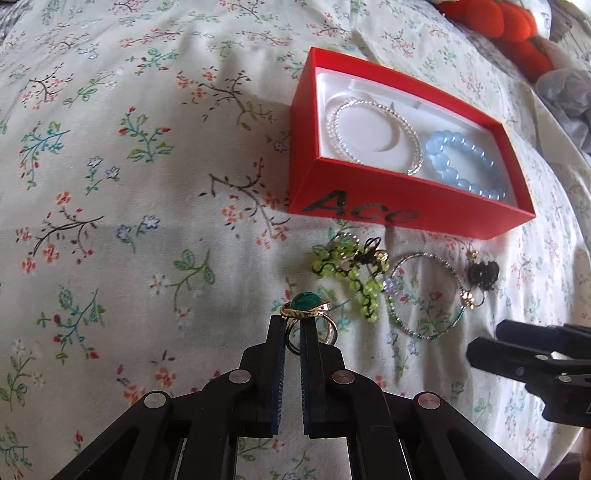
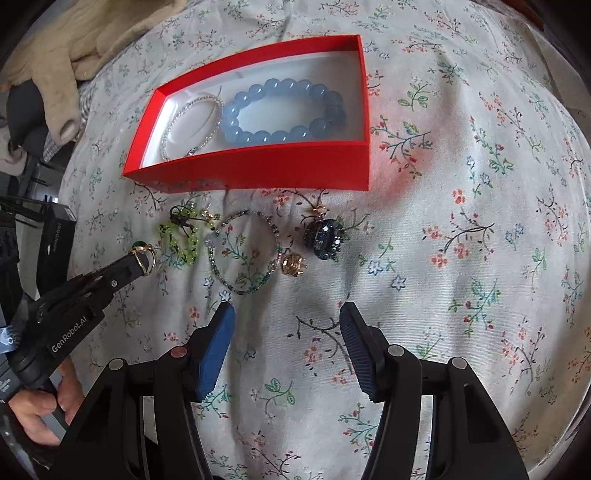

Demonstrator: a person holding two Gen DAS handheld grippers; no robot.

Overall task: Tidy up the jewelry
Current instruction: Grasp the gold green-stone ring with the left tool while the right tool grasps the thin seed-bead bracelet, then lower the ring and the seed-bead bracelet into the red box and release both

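Note:
My left gripper is shut on a gold ring with a green stone, held above the floral cloth; it also shows in the right wrist view. A red box holds a silver bangle and a blue bead bracelet. In front of the box lie a green bead bracelet, a thin beaded bracelet, a gold ring and a dark blue ring. My right gripper is open and empty, just short of the thin bracelet.
The floral cloth covers a soft surface. An orange plush lies beyond the box at the far right. A beige cloth and dark boxes sit off the left edge.

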